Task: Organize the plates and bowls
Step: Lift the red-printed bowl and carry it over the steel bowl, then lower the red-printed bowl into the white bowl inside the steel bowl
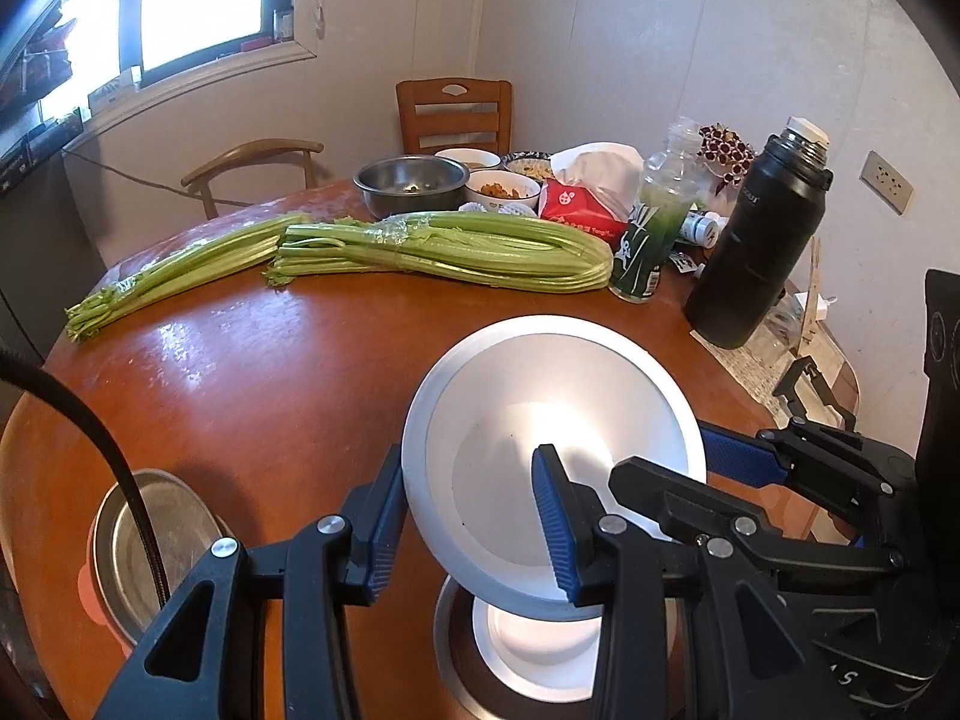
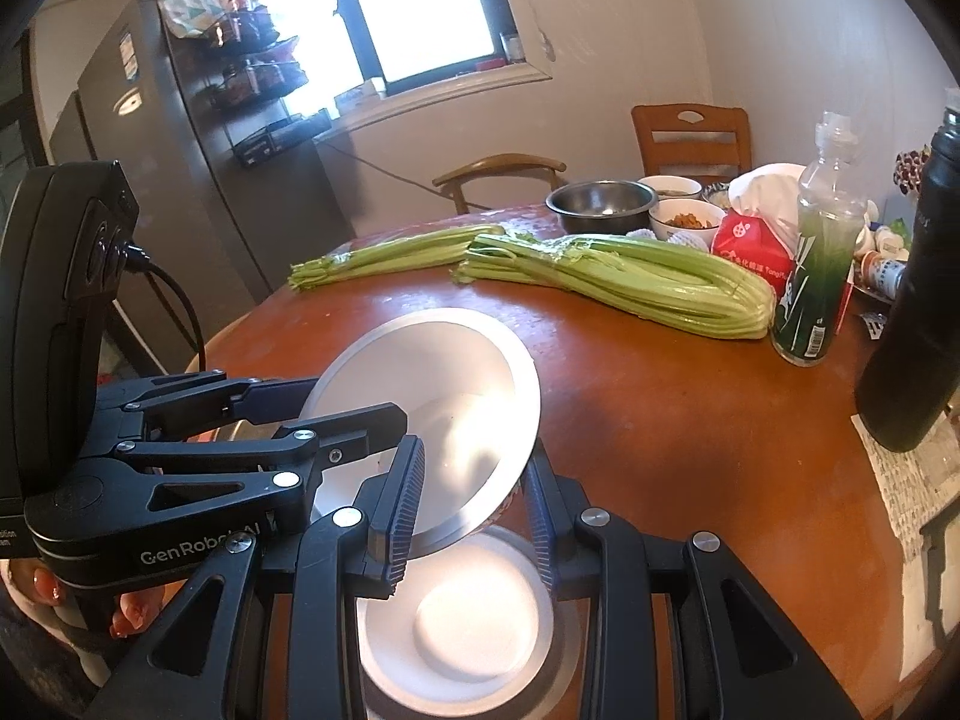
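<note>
Left gripper (image 1: pixel 471 525) and right gripper (image 2: pixel 474 510) both clamp a tilted white round bowl (image 1: pixel 552 462); beneath their jaws, a smaller white bowl (image 2: pixel 462 624) awaits; stacking looks unfinished.

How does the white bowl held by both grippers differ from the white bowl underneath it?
The held white bowl hangs tilted in the air, its rim clamped by the left gripper and the right gripper; the lower white bowl sits level inside a metal dish on the table, ungripped. The held one looks larger, though it is nearer the cameras. Both are plain white and empty.
</note>
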### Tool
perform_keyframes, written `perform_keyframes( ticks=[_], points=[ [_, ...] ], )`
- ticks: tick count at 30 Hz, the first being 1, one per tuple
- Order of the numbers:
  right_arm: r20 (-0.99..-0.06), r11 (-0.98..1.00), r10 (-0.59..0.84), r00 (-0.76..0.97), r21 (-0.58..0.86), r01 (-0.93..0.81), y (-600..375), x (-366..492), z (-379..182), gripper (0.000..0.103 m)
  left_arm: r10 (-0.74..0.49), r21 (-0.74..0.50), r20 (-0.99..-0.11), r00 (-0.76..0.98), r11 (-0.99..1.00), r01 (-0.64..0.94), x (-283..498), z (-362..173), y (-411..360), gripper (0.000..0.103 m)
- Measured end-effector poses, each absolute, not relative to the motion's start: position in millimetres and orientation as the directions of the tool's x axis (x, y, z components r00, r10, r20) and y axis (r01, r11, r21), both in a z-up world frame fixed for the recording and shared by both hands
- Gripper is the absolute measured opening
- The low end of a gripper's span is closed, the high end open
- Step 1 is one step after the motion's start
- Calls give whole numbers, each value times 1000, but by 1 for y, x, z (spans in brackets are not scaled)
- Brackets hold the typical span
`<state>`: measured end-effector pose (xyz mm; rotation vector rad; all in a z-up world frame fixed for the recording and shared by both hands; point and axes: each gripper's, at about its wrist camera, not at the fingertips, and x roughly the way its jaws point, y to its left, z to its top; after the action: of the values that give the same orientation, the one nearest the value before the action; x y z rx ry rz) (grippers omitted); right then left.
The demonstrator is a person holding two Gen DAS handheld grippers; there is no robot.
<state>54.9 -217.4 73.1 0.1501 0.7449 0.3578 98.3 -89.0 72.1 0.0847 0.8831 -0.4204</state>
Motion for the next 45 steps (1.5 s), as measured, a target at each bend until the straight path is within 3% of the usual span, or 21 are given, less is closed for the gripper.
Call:
perform_keyframes(
  ticks=[45],
  points=[
    [-652,925,381,655,273,-265,-223,-4,36,36,-316,-111,-783,535,918,380,46,33,-97,41]
  ],
)
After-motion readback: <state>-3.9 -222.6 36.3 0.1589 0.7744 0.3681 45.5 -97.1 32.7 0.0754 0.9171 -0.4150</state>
